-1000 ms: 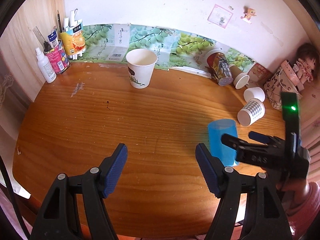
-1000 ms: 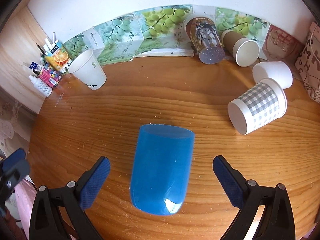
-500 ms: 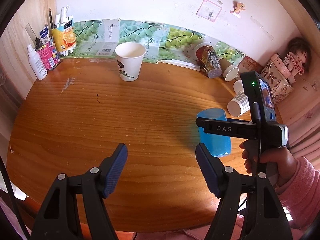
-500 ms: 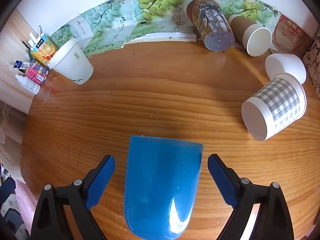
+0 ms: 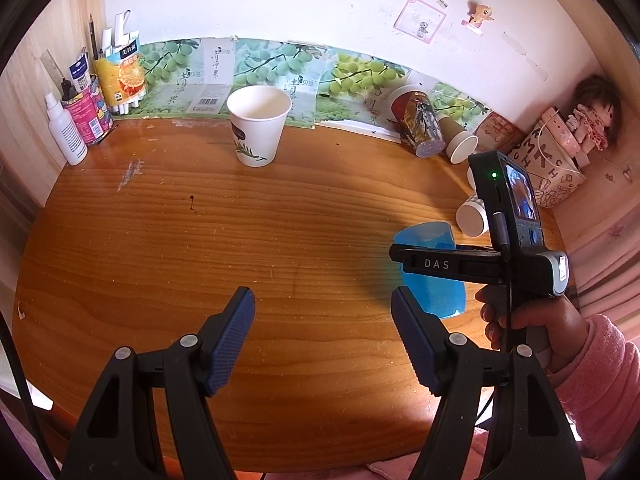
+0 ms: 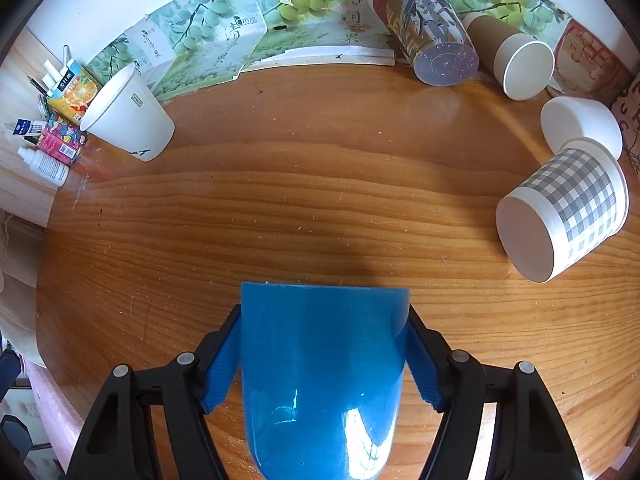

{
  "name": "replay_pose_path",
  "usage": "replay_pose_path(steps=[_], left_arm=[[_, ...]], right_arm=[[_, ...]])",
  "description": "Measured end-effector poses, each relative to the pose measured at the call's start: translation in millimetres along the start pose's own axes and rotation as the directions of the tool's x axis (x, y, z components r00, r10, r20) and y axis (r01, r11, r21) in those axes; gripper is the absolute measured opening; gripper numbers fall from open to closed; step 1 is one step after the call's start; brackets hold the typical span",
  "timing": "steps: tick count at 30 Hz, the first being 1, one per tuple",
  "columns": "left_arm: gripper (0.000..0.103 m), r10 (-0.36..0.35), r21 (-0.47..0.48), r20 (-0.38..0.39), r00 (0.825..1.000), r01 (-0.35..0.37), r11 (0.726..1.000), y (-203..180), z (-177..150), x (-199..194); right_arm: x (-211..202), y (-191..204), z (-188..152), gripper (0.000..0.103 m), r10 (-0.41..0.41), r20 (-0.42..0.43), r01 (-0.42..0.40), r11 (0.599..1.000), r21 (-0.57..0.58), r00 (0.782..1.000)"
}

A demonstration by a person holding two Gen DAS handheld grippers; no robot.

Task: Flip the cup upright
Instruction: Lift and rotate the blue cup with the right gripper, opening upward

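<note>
A blue plastic cup [image 6: 324, 364] lies on its side on the wooden table [image 6: 304, 208], its closed base toward the right wrist camera. My right gripper [image 6: 324, 364] is shut on the cup, its blue pads [image 6: 224, 364] pressed against both sides. In the left wrist view the blue cup [image 5: 432, 292] shows at the right, with the right gripper's black body across it. My left gripper [image 5: 322, 340] is open and empty over the table's near middle, left of the cup.
A white paper cup [image 5: 258, 124] stands upright at the back. A checked cup [image 6: 564, 216], a white cup [image 6: 580, 124], a brown cup [image 6: 516, 60] and a printed cup [image 6: 428, 36] lie at the right back. Bottles and cartons [image 5: 80, 108] stand at the back left.
My right gripper has moved forward around the blue cup and closed its fingers onto the cup's sides. My left gripper has stayed open and drawn back slightly.
</note>
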State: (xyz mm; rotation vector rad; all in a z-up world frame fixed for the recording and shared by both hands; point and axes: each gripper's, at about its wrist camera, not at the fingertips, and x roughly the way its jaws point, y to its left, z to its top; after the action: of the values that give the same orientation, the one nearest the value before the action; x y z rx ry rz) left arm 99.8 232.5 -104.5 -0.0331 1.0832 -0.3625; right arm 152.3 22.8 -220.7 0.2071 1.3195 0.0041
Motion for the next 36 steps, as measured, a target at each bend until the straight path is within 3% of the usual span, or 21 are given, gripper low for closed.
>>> replay_pose_path(steps=[13, 21, 36], left_arm=[[0.074, -0.020, 0.062, 0.011, 1.000, 0.019, 0.998, -8.3, 2.5, -4.3], [0.074, -0.022, 0.106, 0.026, 0.999, 0.020, 0.994, -16.0, -0.6, -11.9], [0.074, -0.017, 0.145, 0.020, 1.000, 0.014, 0.989, -21.6, -16.2, -21.7]], right_arm=[[-37.1, -1.1, -4.6, 0.073, 0.004, 0.132, -0.008, 1.000, 0.029, 0.991], [-59.3, 7.9, -18.9, 0.073, 0.009, 0.216, 0.000, 0.999, -0.041, 0.976], [-64.5, 27.5, -61.4, 0.073, -0.011, 0.206, 0.034, 0.994, -0.106, 0.979]])
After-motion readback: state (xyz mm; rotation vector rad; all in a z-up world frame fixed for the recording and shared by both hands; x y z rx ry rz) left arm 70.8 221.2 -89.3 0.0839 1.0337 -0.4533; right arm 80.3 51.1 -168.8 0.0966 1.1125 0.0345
